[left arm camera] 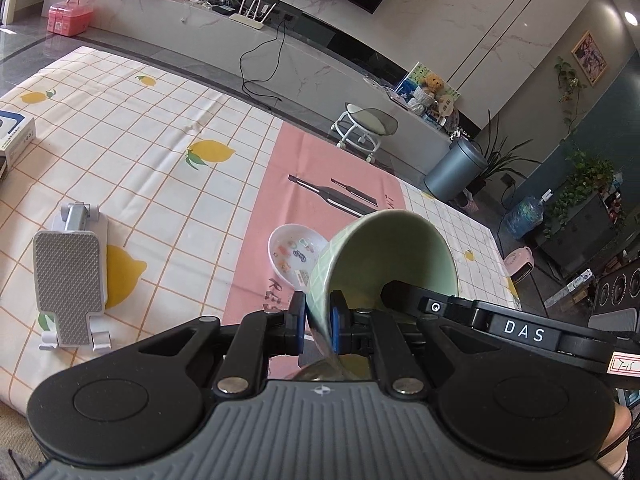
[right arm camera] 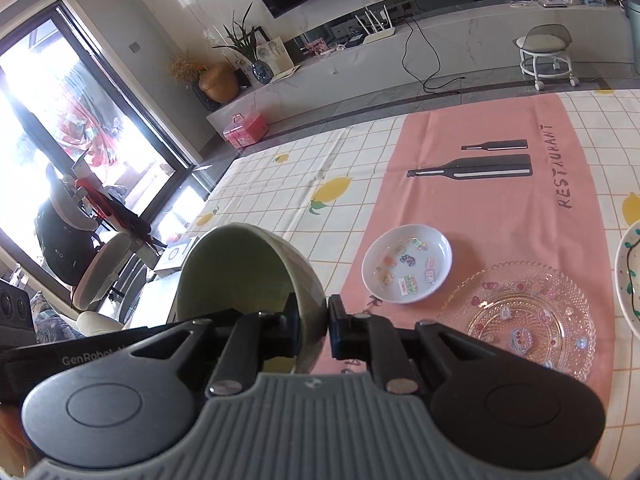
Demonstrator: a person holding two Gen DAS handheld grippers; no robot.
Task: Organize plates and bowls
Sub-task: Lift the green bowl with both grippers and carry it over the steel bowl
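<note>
Both grippers hold one pale green round bowl (left arm camera: 384, 264) up in the air, tipped on its side. In the left wrist view the left gripper (left arm camera: 318, 326) pinches the bowl's wall between its blue pads (left arm camera: 335, 330), low in the middle of the frame. In the right wrist view the right gripper (right arm camera: 314, 326) pinches the same green bowl (right arm camera: 244, 276) on its rim, one finger inside and one outside.

This looks like the step of carrying the bowl to its place. Which place that is cannot be told yet.

Lower right in the right wrist view, a small white dish with little stickers (right arm camera: 407, 269) sits on the pink cloth strip (right arm camera: 480, 208). Just beside it, nearer the camera, lies a clear glass plate with a bumpy rim (right arm camera: 520, 320). A white plate with a green pattern (right arm camera: 628, 280) peeks in at the right edge.

The next move likely calls for turning the bowl upright and lowering it slowly. One gripper may need to let go first.

The checked lemon tablecloth (left arm camera: 140, 132) has lots of open room in the upper left of the left wrist view. A grey and white phone stand (left arm camera: 68, 276) lies at the left. The table's far edge runs across the top, so the bowl should stay well inside it.
</note>
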